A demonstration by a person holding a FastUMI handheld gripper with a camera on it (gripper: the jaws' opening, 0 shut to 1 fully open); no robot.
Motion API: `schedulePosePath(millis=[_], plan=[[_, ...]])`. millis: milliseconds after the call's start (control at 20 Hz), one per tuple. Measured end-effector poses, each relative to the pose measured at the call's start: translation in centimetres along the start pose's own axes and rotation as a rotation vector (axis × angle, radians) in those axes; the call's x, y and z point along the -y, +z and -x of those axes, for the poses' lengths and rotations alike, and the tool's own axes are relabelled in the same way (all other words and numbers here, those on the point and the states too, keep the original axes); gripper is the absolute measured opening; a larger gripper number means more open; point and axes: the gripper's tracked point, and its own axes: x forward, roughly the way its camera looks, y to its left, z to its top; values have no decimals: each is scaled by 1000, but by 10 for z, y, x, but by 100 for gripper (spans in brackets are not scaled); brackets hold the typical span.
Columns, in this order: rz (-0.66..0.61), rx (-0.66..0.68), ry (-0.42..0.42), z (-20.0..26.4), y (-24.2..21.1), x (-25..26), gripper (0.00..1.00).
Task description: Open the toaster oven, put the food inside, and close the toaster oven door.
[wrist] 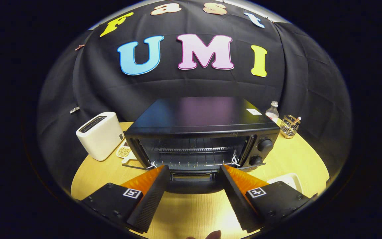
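Observation:
A black toaster oven (197, 116) stands on the round wooden table (293, 159), straight ahead of my gripper (194, 167). Its door (191, 185) hangs open, folded down toward me, and lies between my two fingertips. Inside, the wire rack (191, 151) is bare. Two knobs (265, 145) sit on the oven's right panel. My fingers are spread wide on either side of the lowered door and press on nothing. A white dish (288, 181) peeks out behind my right finger; what it holds is hidden.
A white slot toaster (99, 134) stands left of the oven, with a small patterned tray (124, 151) between the two. Behind the oven's right corner are a clear bottle (272, 111) and a wire holder (289, 126). Bare tabletop lies under my fingers.

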Motion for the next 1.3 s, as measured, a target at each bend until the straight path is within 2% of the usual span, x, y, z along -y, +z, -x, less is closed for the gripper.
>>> schedulePosePath(millis=[650,1000,1150,1300], plan=[[25,-170,-11,16,-81,1,100],[21,-337,20,14,-133,2,100],[-6,-361,51,19,-134,1,100],[-33,-318,106,28,-112,2,100]])
